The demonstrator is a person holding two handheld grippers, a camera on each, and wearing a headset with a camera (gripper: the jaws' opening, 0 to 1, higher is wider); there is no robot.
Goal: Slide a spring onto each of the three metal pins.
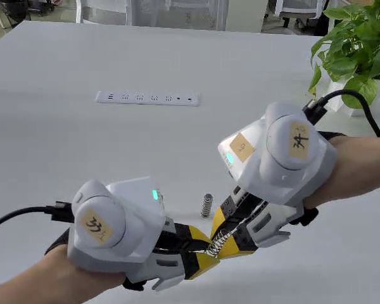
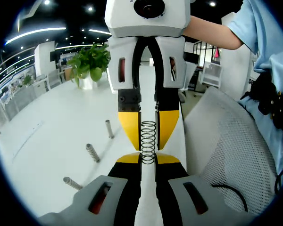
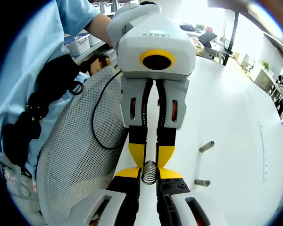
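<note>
Spring (image 2: 147,134) clamped at opposite ends by left gripper (image 2: 147,159) and right gripper (image 2: 148,146); another spring (image 1: 206,204) stands nearby.

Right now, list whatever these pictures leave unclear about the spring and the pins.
1. Pin inside the held spring: left gripper view, its coils and the yellow fingers hide it.
2. Far pin: left gripper view, too small to tell bare from sprung.
3. Table beside the standing spring: head view, the left gripper and right gripper cover it.
</note>
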